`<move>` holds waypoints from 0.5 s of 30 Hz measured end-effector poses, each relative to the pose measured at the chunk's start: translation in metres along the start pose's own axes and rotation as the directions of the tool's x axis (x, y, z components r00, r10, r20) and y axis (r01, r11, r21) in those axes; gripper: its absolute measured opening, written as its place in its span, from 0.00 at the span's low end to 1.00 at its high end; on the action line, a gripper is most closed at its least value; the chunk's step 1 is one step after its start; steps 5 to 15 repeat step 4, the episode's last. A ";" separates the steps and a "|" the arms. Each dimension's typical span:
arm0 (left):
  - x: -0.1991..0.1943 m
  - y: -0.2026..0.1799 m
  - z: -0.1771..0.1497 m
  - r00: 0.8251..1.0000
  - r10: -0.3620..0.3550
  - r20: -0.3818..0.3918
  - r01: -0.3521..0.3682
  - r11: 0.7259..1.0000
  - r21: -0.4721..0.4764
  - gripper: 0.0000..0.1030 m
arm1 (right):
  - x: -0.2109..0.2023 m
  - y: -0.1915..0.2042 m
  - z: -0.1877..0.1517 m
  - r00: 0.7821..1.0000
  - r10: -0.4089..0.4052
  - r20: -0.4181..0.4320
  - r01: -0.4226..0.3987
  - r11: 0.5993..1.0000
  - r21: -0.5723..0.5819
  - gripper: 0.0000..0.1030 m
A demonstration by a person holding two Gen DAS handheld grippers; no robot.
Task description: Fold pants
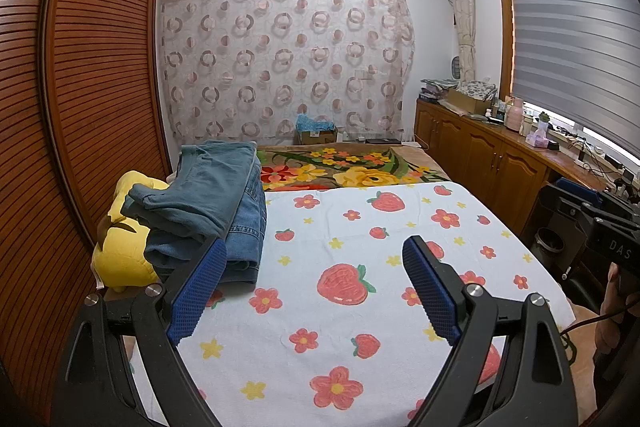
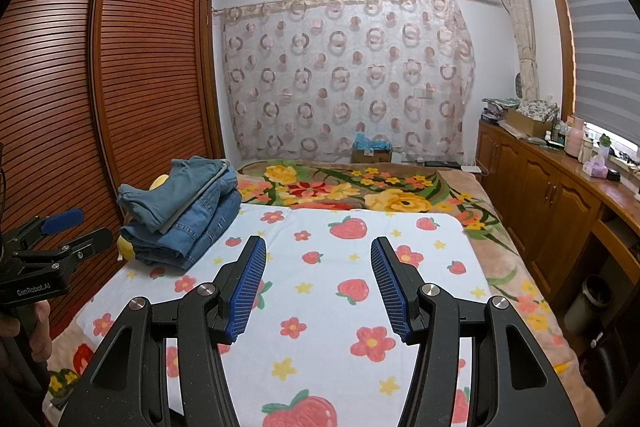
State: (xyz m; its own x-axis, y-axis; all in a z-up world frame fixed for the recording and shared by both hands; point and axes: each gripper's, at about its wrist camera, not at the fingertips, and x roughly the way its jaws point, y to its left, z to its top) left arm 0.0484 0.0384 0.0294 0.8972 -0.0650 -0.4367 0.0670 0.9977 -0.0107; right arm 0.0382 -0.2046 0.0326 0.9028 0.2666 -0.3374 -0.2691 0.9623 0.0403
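Lying at the left edge of the bed (image 2: 516,267), a stack of folded denim pants (image 2: 188,211) is seen on the strawberry-print sheet (image 2: 320,291), partly resting on a yellow plush toy (image 1: 120,251). The left claw (image 1: 316,287) is held wide apart above the sheet, with nothing between its blue pads (image 1: 200,283). The right claw (image 2: 318,287) is likewise parted and empty, well apart from the pants. A louvred wardrobe (image 2: 120,87) is seen beside the stack.

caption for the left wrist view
Open left gripper hovers over the strawberry sheet, folded jeans stacked beside it.
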 end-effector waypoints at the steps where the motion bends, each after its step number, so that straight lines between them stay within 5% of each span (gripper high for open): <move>1: 0.000 0.000 0.000 1.000 0.000 0.000 0.000 1.000 0.000 0.87 | 0.000 0.000 0.000 1.000 -0.001 0.001 0.001 1.000 0.000 0.55; 15: 0.000 0.001 0.000 1.000 0.000 0.001 0.000 1.000 -0.001 0.87 | 0.000 0.000 0.000 1.000 0.000 0.000 0.000 1.000 0.000 0.55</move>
